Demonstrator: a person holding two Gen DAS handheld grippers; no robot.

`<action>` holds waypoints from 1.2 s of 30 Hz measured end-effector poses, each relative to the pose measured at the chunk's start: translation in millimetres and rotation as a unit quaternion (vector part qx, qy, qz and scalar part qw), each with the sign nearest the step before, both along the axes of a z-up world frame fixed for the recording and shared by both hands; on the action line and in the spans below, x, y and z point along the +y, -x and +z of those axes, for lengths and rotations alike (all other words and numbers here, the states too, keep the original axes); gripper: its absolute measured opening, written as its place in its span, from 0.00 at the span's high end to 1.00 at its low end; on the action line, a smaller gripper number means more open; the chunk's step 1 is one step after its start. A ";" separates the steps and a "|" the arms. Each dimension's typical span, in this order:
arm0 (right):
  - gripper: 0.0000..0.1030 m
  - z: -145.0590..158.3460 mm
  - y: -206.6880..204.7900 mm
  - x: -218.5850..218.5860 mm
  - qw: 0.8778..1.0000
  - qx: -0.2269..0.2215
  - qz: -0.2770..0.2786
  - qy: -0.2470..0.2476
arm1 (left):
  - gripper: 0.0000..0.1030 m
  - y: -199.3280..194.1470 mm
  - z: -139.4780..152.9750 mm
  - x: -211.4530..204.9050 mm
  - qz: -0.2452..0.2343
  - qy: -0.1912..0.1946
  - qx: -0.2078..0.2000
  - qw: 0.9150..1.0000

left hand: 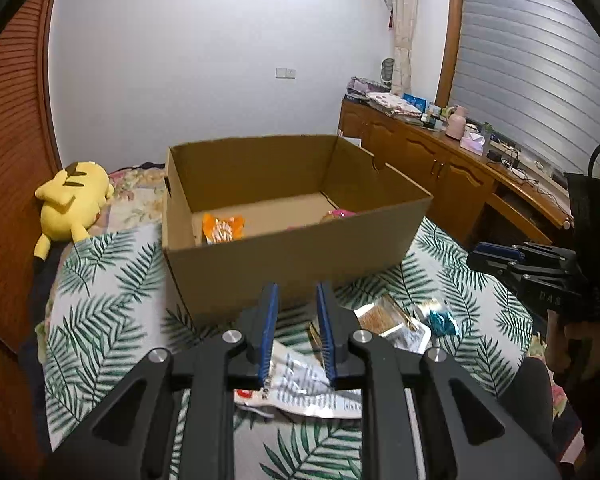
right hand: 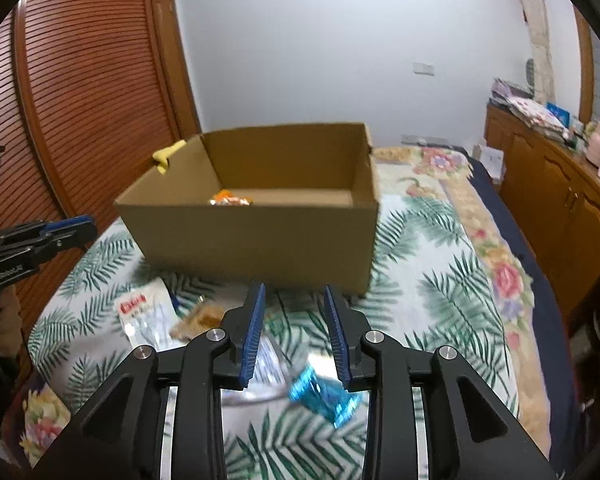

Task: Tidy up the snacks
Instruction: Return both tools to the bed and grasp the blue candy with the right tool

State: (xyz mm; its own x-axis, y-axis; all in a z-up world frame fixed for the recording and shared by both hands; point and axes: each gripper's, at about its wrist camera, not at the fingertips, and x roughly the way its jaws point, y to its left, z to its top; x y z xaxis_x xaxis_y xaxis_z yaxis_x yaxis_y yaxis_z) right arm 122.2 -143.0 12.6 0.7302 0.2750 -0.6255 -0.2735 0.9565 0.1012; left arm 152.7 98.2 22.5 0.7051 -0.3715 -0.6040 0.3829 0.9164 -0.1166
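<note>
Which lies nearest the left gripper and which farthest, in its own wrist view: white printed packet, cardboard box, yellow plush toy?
From the left gripper:
1. White printed packet, on the bedspread under the fingers.
2. Cardboard box, just ahead.
3. Yellow plush toy, far left, by the wardrobe.

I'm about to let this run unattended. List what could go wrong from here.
1. The white packet, brown snack bag and blue packet lie close together, partly overlapping; a grab may catch two or only a crinkled edge.
2. Both the left gripper and the right gripper are open over the same small pile, so they might collide.
3. The cardboard box sits on soft bedding and may shift if bumped.
</note>
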 end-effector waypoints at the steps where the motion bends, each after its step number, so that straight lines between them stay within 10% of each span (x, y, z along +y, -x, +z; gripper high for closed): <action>1: 0.70 -3.3 2.3 -1.8 1.000 0.003 -0.003 0.001 | 0.82 1.8 -2.0 -0.1 0.000 0.000 0.002 1.000; 16: 0.68 -75.4 7.5 -15.0 0.996 0.093 0.007 0.004 | 0.82 18.4 -52.6 -3.0 0.007 0.007 0.058 0.998; 36: 0.53 -93.0 3.9 3.5 0.991 0.103 0.069 0.041 | 0.82 23.2 -70.8 -9.0 0.000 0.002 0.084 0.996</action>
